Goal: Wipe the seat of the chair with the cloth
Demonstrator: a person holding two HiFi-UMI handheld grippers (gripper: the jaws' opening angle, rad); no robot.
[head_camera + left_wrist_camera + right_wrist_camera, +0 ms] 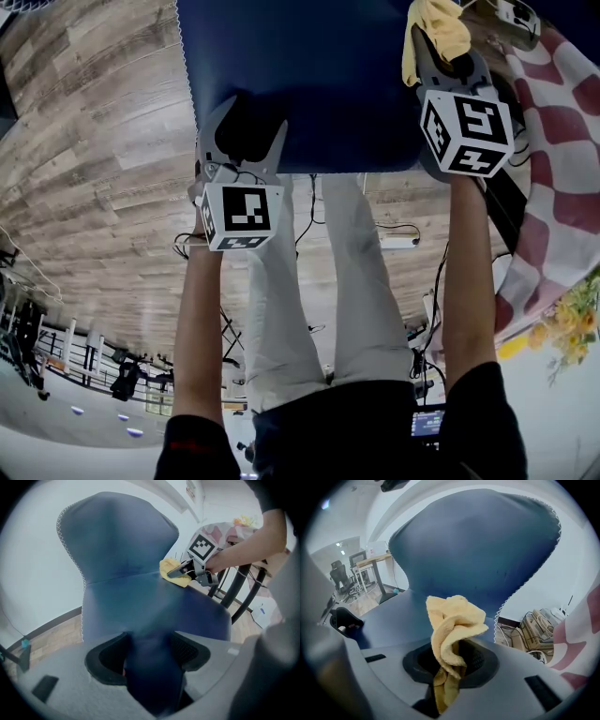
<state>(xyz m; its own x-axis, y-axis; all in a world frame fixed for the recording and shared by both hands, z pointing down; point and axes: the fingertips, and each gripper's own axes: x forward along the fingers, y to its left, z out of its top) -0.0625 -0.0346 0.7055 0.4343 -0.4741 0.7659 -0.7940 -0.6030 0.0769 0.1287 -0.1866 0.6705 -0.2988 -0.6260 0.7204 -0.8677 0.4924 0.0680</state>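
Observation:
The blue padded chair seat (319, 84) fills the top of the head view, and its backrest (478, 541) rises beyond it. My left gripper (246, 122) is shut on the seat's front edge, with the blue padding (150, 663) pinched between its jaws. A crumpled yellow cloth (452, 620) is clamped in my right gripper (451, 663), which hovers over the seat's right side (442, 47). From the left gripper view, the cloth (169, 566) touches the seat (154, 606) near the backrest, with the right gripper (180, 572) behind it.
A red-and-white checked cloth (562, 141) hangs at the right, with yellow flowers (572, 323) below it. Cables and a power strip (398, 242) lie on the wood floor. The person's legs (319, 281) stand by the seat. Black frames (243, 588) stand to the right.

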